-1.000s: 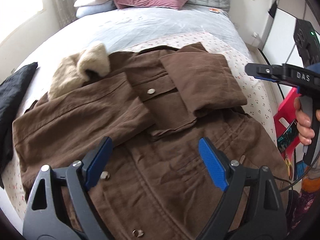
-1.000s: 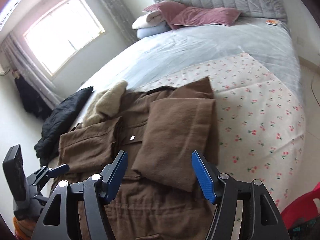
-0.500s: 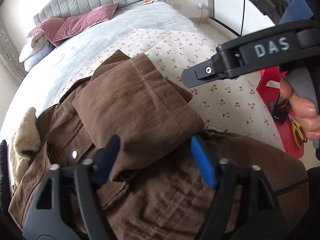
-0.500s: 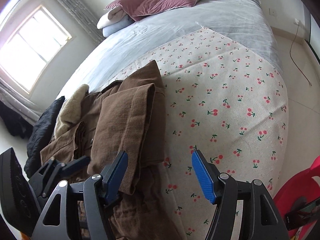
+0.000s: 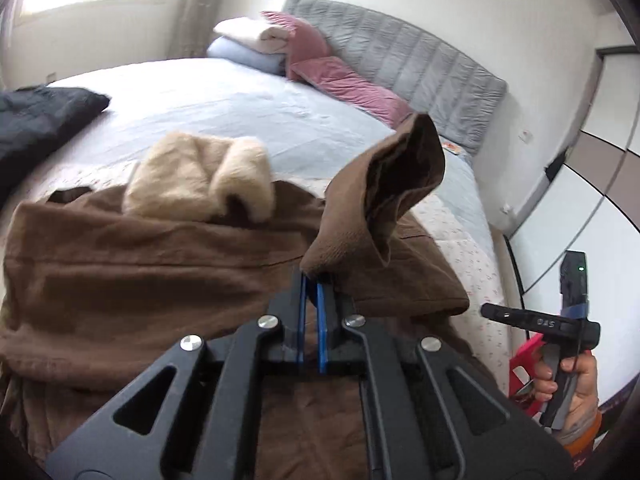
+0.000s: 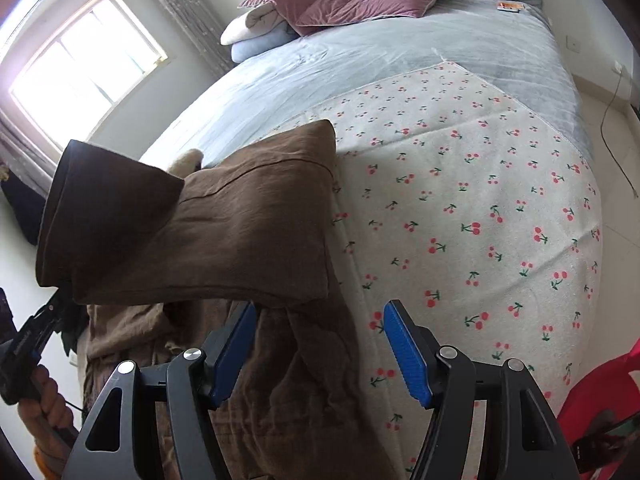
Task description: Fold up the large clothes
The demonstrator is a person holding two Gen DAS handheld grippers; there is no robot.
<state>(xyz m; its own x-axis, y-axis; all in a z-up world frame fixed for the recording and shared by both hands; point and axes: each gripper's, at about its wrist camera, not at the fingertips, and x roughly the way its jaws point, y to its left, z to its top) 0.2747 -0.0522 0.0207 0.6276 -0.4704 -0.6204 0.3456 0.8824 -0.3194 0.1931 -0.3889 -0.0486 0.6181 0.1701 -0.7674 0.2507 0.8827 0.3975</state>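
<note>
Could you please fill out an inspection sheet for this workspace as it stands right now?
Surface: bed with grey cover; cherry-print blanket over its near part.
Job's things: brown jacket spread on the blanket, cream fleece collar showing; one sleeve lifted, cuff open.
Clutter: black garment at the bed's edge; pillows by the headboard.
Grippers: left gripper shut on the sleeve; right gripper open, holding nothing, over the jacket's edge.
Cables: a thin cable on the floor beside the bed.
Surroundings: window, red plastic item on the floor.
</note>
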